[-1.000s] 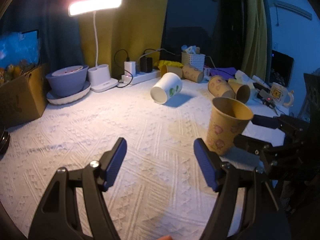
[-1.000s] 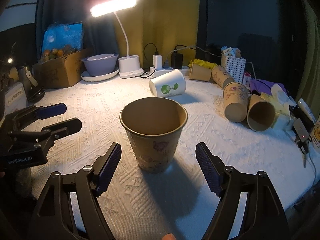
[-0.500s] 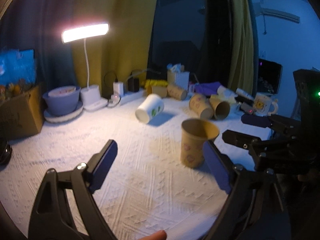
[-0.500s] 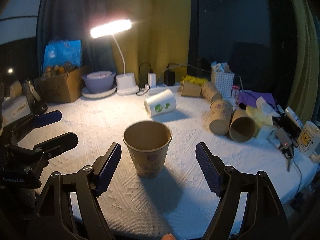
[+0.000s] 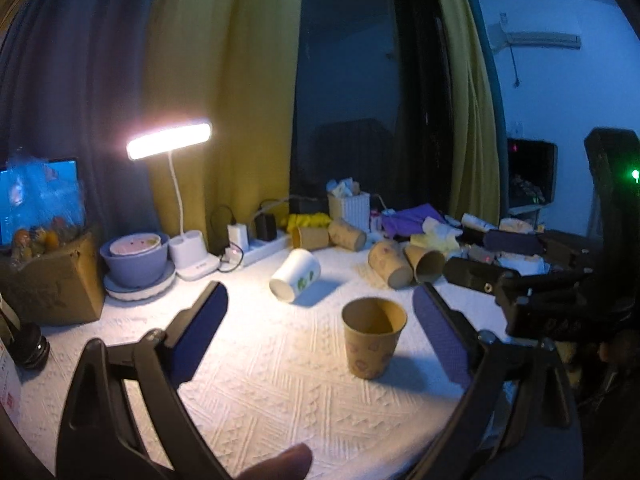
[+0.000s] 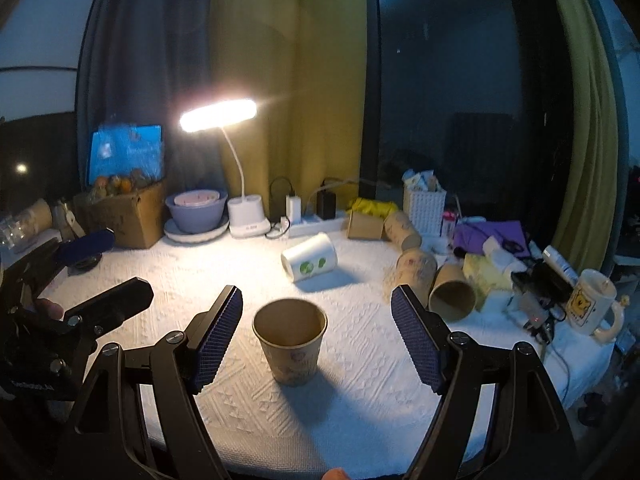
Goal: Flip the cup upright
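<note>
A brown paper cup [image 6: 290, 346] with pink prints stands upright on the white textured tablecloth [image 6: 360, 360]; it also shows in the left wrist view [image 5: 372, 338]. My right gripper [image 6: 316, 338] is open and empty, pulled back from the cup with its blue pads wide on either side. My left gripper [image 5: 320, 338] is open and empty, back from the cup; the cup lies toward its right pad. The left gripper also shows at the left of the right wrist view [image 6: 96, 272]. The right gripper shows at the right of the left wrist view [image 5: 480, 258].
A white cup with a green print [image 6: 310, 262] lies on its side behind. Several brown cups [image 6: 452, 294] lie at the right. A lit desk lamp [image 6: 218, 116], a purple bowl [image 6: 196, 210], a cardboard box [image 6: 128, 214], a power strip [image 6: 316, 222], a basket [image 6: 424, 208] and a mug [image 6: 590, 304] ring the table.
Both grippers have pulled back and up from the upright cup, which now looks smaller and farther off. The cup has stayed standing in place.
</note>
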The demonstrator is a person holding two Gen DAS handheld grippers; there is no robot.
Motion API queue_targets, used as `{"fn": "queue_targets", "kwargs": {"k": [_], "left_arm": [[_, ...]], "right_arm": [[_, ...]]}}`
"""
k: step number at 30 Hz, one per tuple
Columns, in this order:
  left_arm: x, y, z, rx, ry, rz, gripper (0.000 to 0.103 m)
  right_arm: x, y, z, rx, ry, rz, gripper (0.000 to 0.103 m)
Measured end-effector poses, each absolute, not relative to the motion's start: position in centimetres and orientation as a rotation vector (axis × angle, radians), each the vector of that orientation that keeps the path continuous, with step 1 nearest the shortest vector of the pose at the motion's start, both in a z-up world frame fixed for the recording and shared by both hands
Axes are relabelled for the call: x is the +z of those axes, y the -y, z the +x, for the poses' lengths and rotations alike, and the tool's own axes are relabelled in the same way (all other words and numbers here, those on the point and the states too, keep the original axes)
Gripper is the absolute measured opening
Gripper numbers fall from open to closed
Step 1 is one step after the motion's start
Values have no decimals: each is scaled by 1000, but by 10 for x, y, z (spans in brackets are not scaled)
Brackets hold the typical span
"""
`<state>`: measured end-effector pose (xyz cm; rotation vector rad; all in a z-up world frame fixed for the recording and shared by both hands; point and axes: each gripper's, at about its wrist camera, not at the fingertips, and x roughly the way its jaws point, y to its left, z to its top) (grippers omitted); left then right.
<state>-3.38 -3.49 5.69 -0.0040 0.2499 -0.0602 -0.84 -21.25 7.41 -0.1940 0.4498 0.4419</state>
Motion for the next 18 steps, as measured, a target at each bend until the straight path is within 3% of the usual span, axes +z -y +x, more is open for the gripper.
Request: {"fn": "queue_targets", "kwargs": {"k": [7,18], "left_arm": [[66,27,-50,-34,-164,-28,95],[57,28,-42,-35,-190,-18,95]], "right_arm": [[83,217,-12,435,-440,-175,80],[70,224,0,396,-500,-153,80]]}}
